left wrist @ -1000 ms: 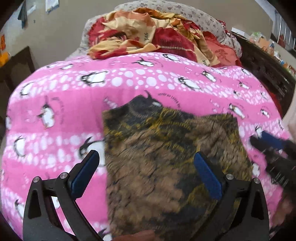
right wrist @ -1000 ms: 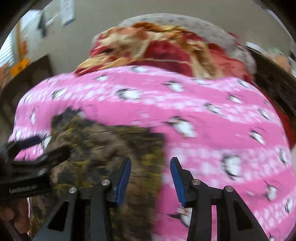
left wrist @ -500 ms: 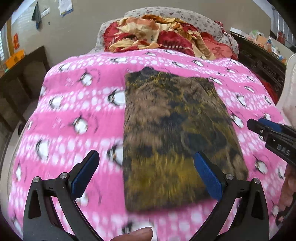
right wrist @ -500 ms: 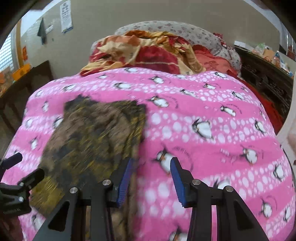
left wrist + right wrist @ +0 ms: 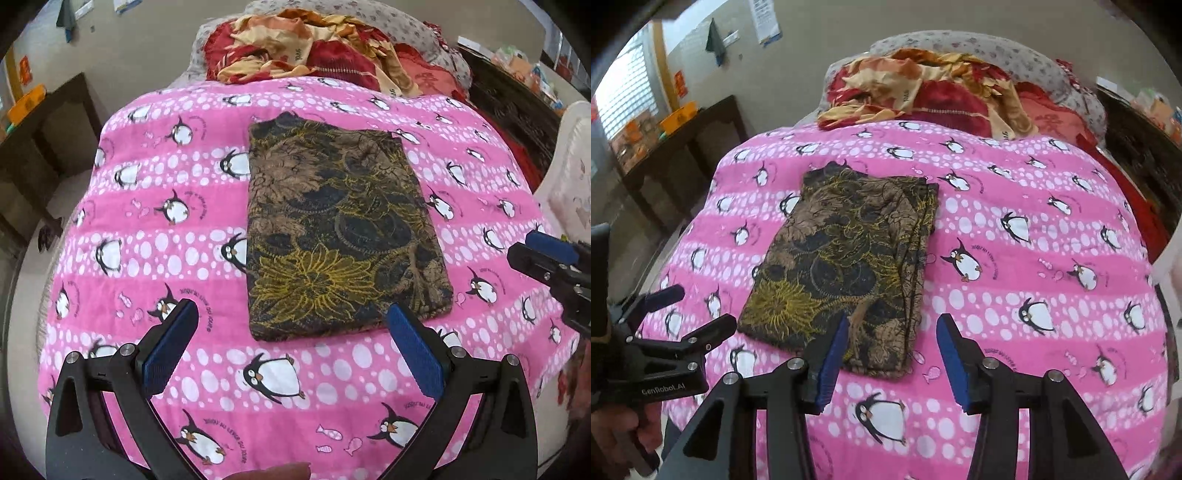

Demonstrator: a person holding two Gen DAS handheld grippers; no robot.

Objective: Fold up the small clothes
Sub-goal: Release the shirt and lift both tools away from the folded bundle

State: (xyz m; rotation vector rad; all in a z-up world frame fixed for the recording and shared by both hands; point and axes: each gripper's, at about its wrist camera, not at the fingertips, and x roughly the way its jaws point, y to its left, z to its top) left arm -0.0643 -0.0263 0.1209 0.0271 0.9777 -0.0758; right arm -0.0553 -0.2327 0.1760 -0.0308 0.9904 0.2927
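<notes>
A folded garment (image 5: pixel 340 229) in a brown, black and yellow flower print lies flat as a neat rectangle on the pink penguin blanket (image 5: pixel 147 258). My left gripper (image 5: pixel 291 310) hovers over the garment's near edge, open wide and holding nothing. In the right wrist view the garment (image 5: pixel 849 266) lies to the left of centre. My right gripper (image 5: pixel 893 325) hangs above its near right corner; its jaws are opening and nothing is between them. Each gripper also shows in the other's view: the right gripper (image 5: pixel 532 247) at the edge, the left gripper (image 5: pixel 701 308) in a hand.
A crumpled red and orange bedding pile (image 5: pixel 314 51) lies at the far end of the bed. Dark wooden furniture (image 5: pixel 44 147) stands to the left and a dark carved piece (image 5: pixel 517 110) to the right. The blanket (image 5: pixel 1034 295) stretches wide to the garment's right.
Both grippers have drawn back and up from the garment, which now shows whole and lies folded and still. The right jaws stand a little wider.
</notes>
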